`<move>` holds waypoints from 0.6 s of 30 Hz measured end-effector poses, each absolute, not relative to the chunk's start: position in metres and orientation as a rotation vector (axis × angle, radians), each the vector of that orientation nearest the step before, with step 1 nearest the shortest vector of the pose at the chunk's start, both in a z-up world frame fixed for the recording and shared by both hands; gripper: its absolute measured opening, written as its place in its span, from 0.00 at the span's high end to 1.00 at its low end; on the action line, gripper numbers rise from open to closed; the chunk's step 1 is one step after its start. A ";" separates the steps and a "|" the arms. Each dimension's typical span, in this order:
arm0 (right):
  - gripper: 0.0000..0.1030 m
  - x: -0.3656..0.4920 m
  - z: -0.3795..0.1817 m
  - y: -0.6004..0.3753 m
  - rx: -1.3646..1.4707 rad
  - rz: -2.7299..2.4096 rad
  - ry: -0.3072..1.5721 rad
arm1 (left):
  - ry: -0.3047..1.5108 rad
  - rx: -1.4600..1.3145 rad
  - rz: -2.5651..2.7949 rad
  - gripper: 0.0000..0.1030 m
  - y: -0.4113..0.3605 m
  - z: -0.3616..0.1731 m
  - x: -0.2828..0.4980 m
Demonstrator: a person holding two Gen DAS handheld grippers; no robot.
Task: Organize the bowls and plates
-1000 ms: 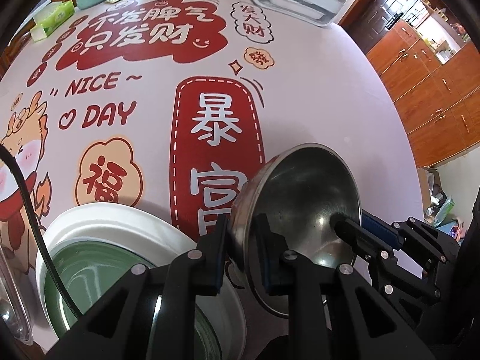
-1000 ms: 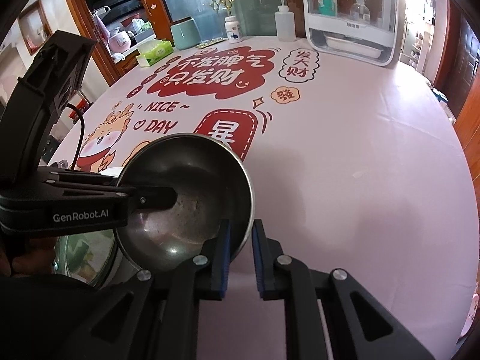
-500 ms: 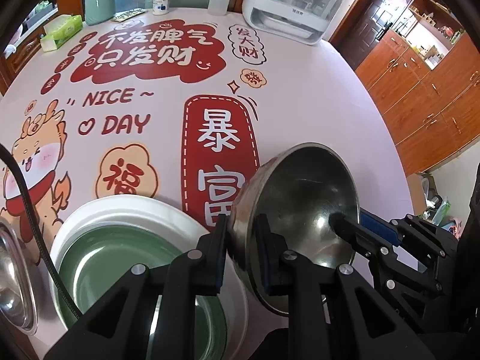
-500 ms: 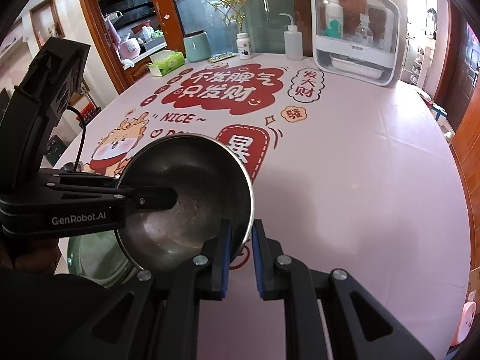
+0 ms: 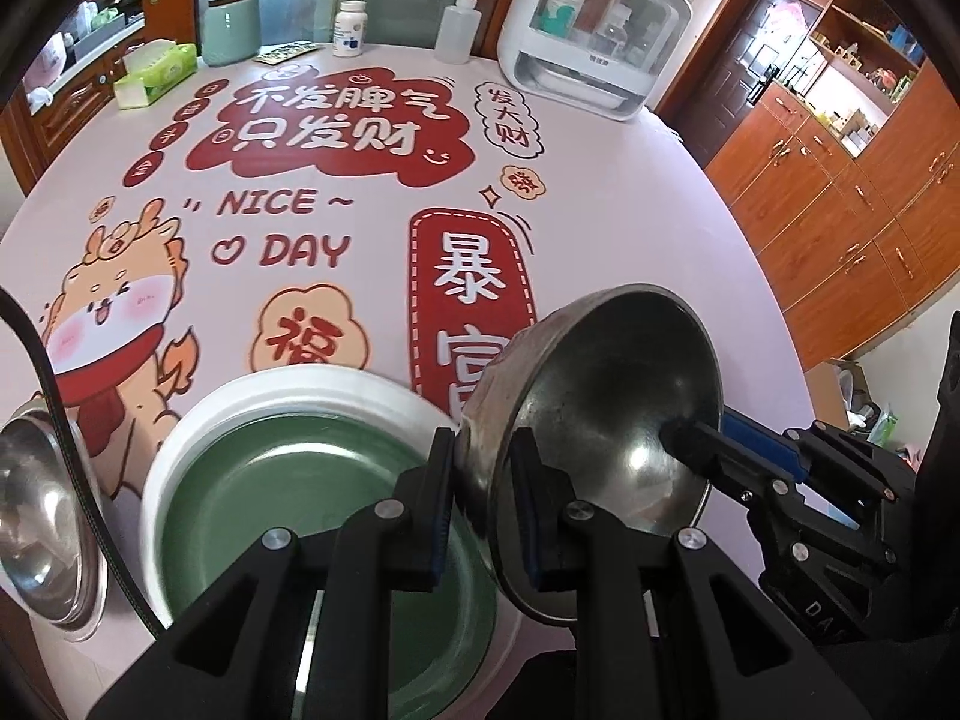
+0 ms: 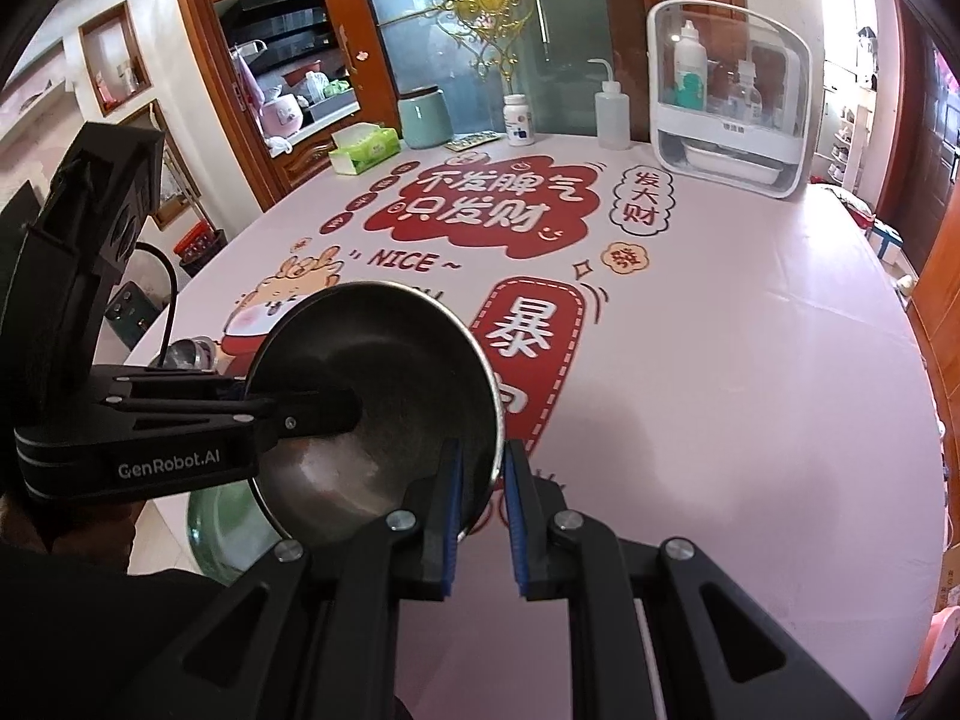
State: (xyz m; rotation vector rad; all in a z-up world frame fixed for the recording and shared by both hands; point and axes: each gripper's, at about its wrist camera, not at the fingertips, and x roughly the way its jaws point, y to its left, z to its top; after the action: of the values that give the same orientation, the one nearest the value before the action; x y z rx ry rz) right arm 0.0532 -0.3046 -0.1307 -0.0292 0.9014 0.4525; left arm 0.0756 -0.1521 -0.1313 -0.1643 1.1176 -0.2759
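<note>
A steel bowl (image 5: 606,420) is held in the air above the table, tilted. My left gripper (image 5: 480,510) is shut on its left rim. My right gripper (image 6: 483,522) has its jaws either side of the bowl's (image 6: 384,402) near rim, slightly parted. Below lies a green plate (image 5: 288,516) stacked on a white plate (image 5: 198,420). A second steel bowl (image 5: 42,516) sits at the table's left edge. The right gripper also shows in the left wrist view (image 5: 690,441), one finger inside the bowl.
The round table has a pink printed cloth (image 6: 720,360). At its far edge stand a white storage box (image 6: 729,120), a squeeze bottle (image 6: 612,111), a pill bottle (image 6: 518,120), a green canister (image 6: 425,119) and a tissue pack (image 6: 363,150).
The bowl and both grippers have risen; the table looks farther below. The right gripper's jaws have parted a little around the rim.
</note>
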 end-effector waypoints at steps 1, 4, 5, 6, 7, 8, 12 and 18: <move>0.87 0.052 -0.130 -0.302 -0.029 0.458 0.900 | 1.116 -0.165 -0.273 0.84 -0.149 -0.131 0.074; 0.87 0.048 -0.130 -0.296 -0.030 0.472 0.895 | 1.115 -0.172 -0.261 0.84 -0.140 -0.129 0.068; 0.87 0.047 -0.129 -0.294 -0.034 0.477 0.894 | 1.114 -0.175 -0.258 0.84 -0.136 -0.128 0.065; 0.87 0.046 -0.129 -0.291 -0.036 0.483 0.893 | 1.113 -0.177 -0.253 0.84 -0.133 -0.127 0.063; 0.87 0.045 -0.128 -0.289 -0.038 0.488 0.892 | 1.113 -0.179 -0.246 0.84 -0.129 -0.127 0.060; 0.87 0.045 -0.128 -0.286 -0.040 0.495 0.893 | 1.113 -0.180 -0.241 0.84 -0.127 -0.127 0.058; 0.87 0.042 -0.128 -0.274 -0.046 0.529 0.898 | 1.115 -0.194 -0.208 0.84 -0.112 -0.127 0.050; 0.87 0.035 -0.128 -0.246 -0.063 0.587 0.906 | 1.126 -0.223 -0.153 0.84 -0.081 -0.130 0.035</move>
State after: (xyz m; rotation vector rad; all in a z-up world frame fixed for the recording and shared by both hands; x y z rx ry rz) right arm 0.0355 -0.2457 -0.1281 -0.0630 0.9057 0.5867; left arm 0.0355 -0.0812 -0.1299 -0.2233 1.1258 -0.1533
